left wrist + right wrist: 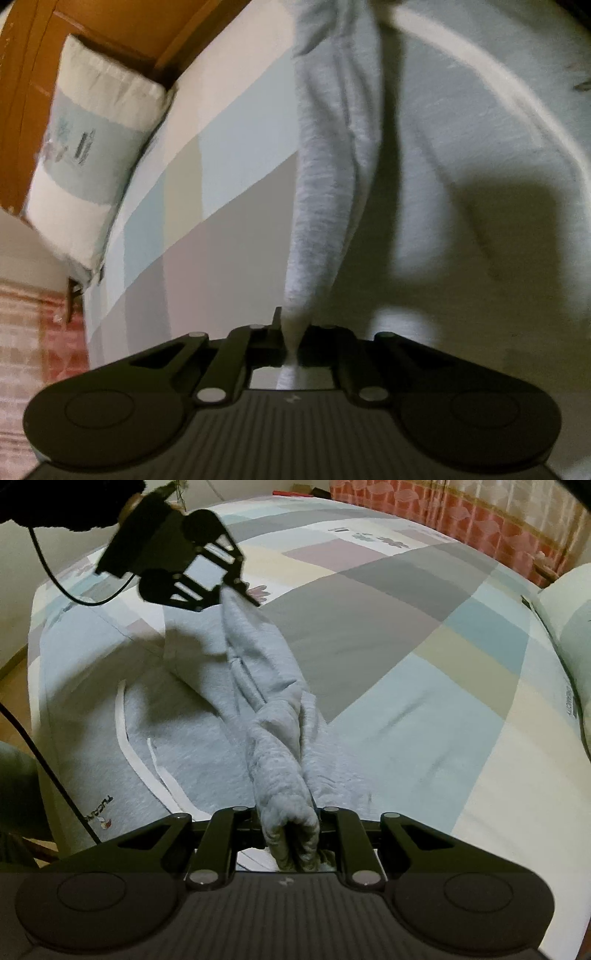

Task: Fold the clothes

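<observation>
The bed [406,635] with its patchwork cover carries your grey sweatpants [92,709]; one lifted fold stretches above it between your left claw [236,590], clenched on a thin edge, and your right claw [291,834], grasping a thick bunch

A bedroom in a home — a bed [424,635] spread with a patchwork-print sheet in pale blues, greys and creams, a matching pillow [92,147] against a wooden headboard [33,92], and a red-patterned curtain [461,520] at the far side — with wood flooring [14,679] beside the bed.
</observation>
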Motion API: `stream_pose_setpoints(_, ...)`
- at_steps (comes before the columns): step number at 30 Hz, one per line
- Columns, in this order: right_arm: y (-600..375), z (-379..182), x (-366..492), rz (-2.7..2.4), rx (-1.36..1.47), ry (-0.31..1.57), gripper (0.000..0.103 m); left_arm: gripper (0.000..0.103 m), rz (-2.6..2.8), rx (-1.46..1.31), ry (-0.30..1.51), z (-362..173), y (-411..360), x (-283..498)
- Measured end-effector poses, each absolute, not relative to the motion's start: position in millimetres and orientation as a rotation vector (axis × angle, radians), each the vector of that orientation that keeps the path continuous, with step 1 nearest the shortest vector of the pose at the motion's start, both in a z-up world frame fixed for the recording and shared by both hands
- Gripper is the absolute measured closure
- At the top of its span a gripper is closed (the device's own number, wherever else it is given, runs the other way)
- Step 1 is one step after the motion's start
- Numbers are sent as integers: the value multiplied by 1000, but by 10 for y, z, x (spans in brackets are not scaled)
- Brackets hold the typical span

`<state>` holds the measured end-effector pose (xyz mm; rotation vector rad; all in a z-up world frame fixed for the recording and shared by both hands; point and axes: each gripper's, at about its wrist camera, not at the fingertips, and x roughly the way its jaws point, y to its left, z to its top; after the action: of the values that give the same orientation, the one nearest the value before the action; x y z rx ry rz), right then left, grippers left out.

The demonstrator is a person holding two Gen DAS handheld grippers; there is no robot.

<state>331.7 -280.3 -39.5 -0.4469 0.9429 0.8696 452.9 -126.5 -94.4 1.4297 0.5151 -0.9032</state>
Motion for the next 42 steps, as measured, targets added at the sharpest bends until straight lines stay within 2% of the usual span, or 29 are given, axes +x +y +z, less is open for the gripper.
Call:
stream_pose_setpoints(5,-2807,-362,3246,917,-511,968,85,100,-1049,1430,555,-884,-1209,4124)
stream_pose_setpoints(9,-2650,-447,3005,1016,-702,959,85,100,-1204,1448,589,-966,-1185,3780)
stream_pose_setpoints(15,-2556,-689,2555,1151,-1036,872,85,100,-1300,1369,654,-982,-1281,3472)
stream_pose_setpoints(21,-2626,-850,2295,1208,-1232,783,84,100,-1353,1334,679,-988,-1342,3311)
stream_pose_setpoints(26,-2607,-801,2428,1162,-1083,872,77,100,-1335,1323,711,-1095,-1363,3207)
stream_pose_setpoints(27,-2607,-772,2462,1154,-1039,898,69,100,-1330,1316,722,-1112,-1371,3215)
stream_pose_setpoints(30,-2618,-698,2528,1136,-922,985,55,100,-1323,1312,727,-1123,-1378,3214)
stream_pose_setpoints(32,-2617,-683,2509,1109,-872,1028,49,100,-1314,1299,729,-1132,-1375,3221)
stream_pose_setpoints(36,-2559,-585,2460,1007,-796,1057,49,100,-1290,1253,738,-1159,-1360,3242)
stream_pose_setpoints(42,-2086,-712,2261,949,-840,967,49,100,-1262,1179,746,-1177,-1309,3259)
